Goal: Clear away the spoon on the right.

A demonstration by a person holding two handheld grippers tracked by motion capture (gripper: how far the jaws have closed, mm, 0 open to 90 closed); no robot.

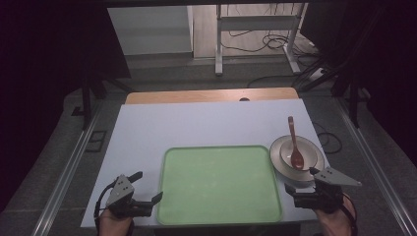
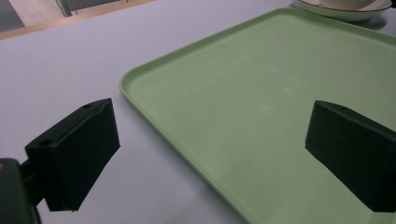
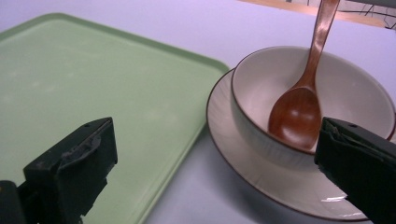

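Three pieces of tableware make up the work in hand: a wooden spoon lying in a pale bowl, which sits on a plate at the right of the bench, touching or just beside the right edge of a green tray. From the right gripper view the spoon's head rests in the bottom of the bowl with its handle leaning over the far rim. The right tool hovers at the plate's near edge, jaws wide and holding nothing; it looks set to close on the plate or bowl, though which one is hard to tell from here. The left tool waits with jaws spread at the tray's near left corner, one jaw over the tray and one over the bench, also holding nothing. Judging by the bare tray, nothing has been moved onto it yet; the whole job of gripping and shifting the dishes is left.
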